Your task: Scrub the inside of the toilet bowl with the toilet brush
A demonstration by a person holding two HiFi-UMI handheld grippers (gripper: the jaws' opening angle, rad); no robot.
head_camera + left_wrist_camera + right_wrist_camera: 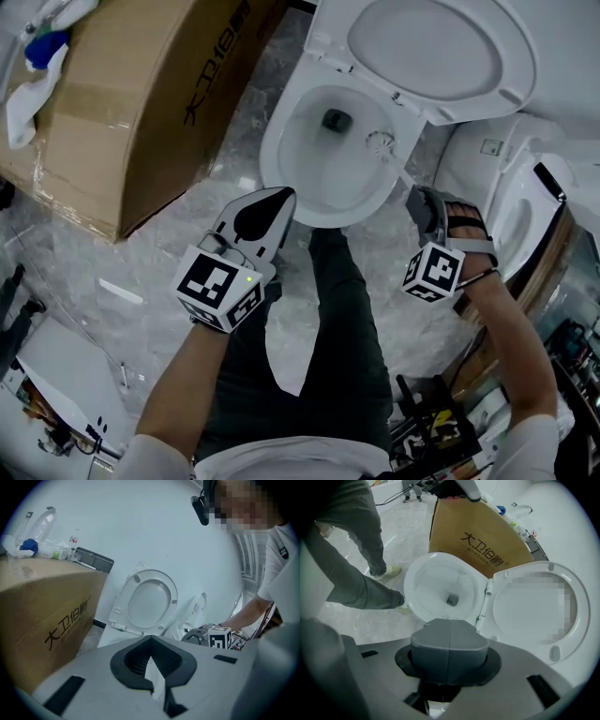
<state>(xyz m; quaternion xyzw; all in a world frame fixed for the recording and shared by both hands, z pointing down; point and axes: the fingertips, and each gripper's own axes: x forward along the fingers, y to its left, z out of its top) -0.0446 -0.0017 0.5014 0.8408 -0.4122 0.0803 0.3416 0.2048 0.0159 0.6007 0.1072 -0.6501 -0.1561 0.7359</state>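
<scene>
The white toilet bowl (314, 183) stands open with its seat and lid (441, 52) raised; the dark drain (336, 119) shows at the bottom. A white toilet brush head (380, 142) rests inside the bowl on the right wall. Its thin handle runs back to my right gripper (419, 199), which is shut on it just outside the rim. In the right gripper view the grey pads (436, 651) meet over the bowl (436, 585) and hide the brush. My left gripper (281, 197) hovers shut at the bowl's near-left rim, holding nothing; its dark jaws (151, 641) point at the raised seat (147, 602).
A big cardboard box (141, 103) stands left of the toilet, with bottles and cloths (37, 56) on top. Another white fixture (525, 197) crowds the right side. My dark-trousered legs (342, 328) stand on the marble floor (187, 225) before the bowl. Cables and clutter (441, 412) lie at lower right.
</scene>
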